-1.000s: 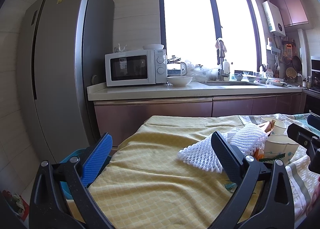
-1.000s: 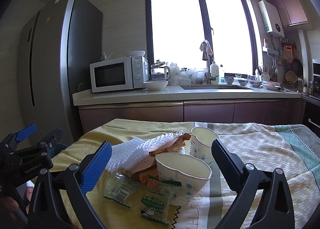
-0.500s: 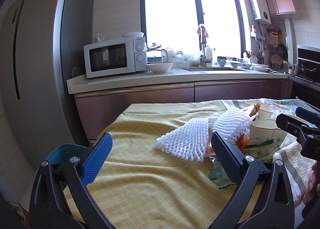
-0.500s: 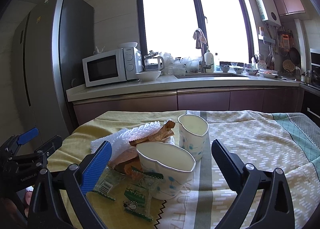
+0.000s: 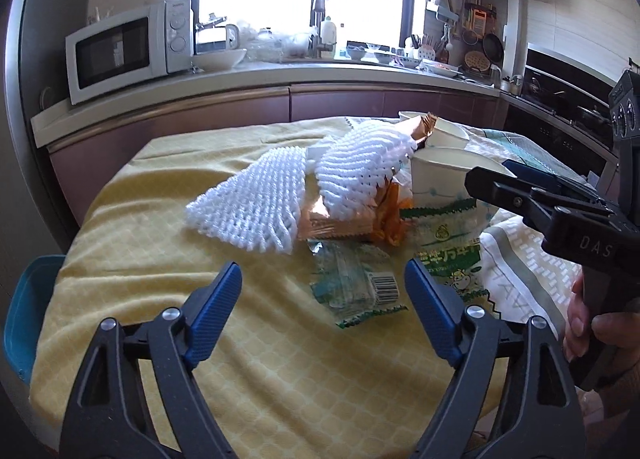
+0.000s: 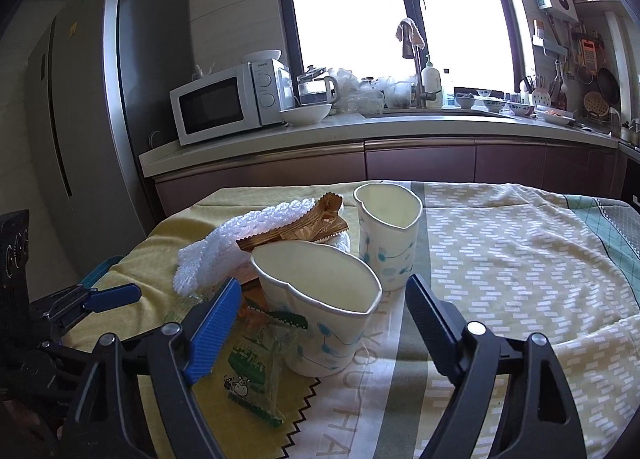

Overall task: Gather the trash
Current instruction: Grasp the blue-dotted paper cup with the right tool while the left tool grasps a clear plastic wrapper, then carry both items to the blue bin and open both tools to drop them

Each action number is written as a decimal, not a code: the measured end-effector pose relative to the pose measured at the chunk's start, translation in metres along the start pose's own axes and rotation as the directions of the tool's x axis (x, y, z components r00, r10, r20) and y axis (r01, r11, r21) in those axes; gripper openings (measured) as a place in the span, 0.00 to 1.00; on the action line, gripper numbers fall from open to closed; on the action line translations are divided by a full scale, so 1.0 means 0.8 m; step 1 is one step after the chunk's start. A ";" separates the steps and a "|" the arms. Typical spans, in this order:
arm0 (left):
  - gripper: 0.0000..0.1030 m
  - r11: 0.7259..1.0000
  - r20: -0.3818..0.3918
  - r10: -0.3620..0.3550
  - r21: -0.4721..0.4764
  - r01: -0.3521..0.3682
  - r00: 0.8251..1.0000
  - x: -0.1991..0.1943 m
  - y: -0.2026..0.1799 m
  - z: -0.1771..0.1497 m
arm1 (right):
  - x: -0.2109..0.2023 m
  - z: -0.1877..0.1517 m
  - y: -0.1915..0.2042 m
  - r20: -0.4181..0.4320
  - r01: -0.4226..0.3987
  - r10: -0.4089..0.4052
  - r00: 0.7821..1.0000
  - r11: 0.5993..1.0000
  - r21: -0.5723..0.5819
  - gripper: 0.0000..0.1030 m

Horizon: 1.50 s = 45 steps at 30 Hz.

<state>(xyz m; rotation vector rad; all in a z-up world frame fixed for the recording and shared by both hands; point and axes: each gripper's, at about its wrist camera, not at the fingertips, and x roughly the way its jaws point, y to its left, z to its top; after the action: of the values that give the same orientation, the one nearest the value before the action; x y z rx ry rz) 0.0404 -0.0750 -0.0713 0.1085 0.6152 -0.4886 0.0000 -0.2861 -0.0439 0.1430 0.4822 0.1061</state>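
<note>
Left tool (image 5: 323,291) spread, jaws just narrowing, nothing pinched; clear wrapper (image 5: 356,285) lies flat between them on the desk cloth (image 5: 168,243). Right tool (image 6: 323,307) likewise spread and narrowing around the near paper cup (image 6: 320,299), pads not yet pressing. Rest of the trash sits just behind that cup: foam netting (image 5: 256,203), second cup (image 6: 388,235). Risk: thin film slipping, or the cup crushing and tipping.
</note>
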 end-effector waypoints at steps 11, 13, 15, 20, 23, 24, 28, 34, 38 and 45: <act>0.22 0.992 -0.086 -0.115 -0.070 0.109 0.990 0.039 0.005 -0.006 | 0.000 -0.002 -0.008 -0.017 -0.046 0.047 0.999 0.999 0.023 0.33; 0.15 0.992 -0.082 -0.115 -0.068 0.109 0.990 0.037 0.006 -0.005 | -0.003 0.000 -0.008 -0.011 -0.043 0.043 0.999 0.999 0.017 0.32; 0.10 0.991 -0.078 -0.117 -0.068 0.111 0.990 0.030 0.008 -0.004 | -0.008 0.002 -0.008 0.003 -0.039 0.038 0.999 0.999 0.012 0.32; 0.06 0.989 -0.076 -0.137 -0.065 0.132 0.988 0.017 0.010 -0.004 | -0.021 0.009 -0.011 0.030 -0.020 0.020 0.999 1.000 0.000 0.31; 0.05 0.987 -0.070 -0.153 -0.059 0.149 0.986 0.001 0.013 -0.010 | -0.030 0.011 -0.010 0.040 -0.014 0.015 0.999 1.000 -0.008 0.31; 0.05 0.987 -0.063 -0.157 -0.056 0.153 0.986 -0.007 0.015 -0.012 | -0.033 0.012 -0.010 0.043 -0.014 0.014 0.999 1.000 -0.009 0.31; 0.05 0.986 -0.039 -0.161 -0.054 0.159 0.986 -0.030 0.024 -0.016 | -0.050 0.017 -0.011 0.066 -0.012 0.012 0.998 1.000 -0.009 0.31; 0.05 0.982 -0.004 -0.174 -0.070 0.173 0.985 -0.065 0.046 -0.021 | -0.072 0.030 0.005 0.110 -0.045 0.049 0.993 0.998 -0.033 0.31; 0.05 0.982 0.010 -0.175 -0.074 0.175 0.985 -0.086 0.062 -0.027 | -0.080 0.039 0.029 0.133 -0.101 0.109 0.985 0.993 -0.066 0.31; 0.05 0.985 0.034 -0.134 -0.105 0.137 0.990 -0.120 0.090 -0.043 | -0.063 0.042 0.086 0.107 -0.213 0.227 0.968 0.969 -0.126 0.31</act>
<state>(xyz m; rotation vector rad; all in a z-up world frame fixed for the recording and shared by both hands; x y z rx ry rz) -0.0114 0.0359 -0.0469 -0.0417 0.6237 -0.5870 -0.0336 -0.2291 0.0194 0.0905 0.3368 0.3405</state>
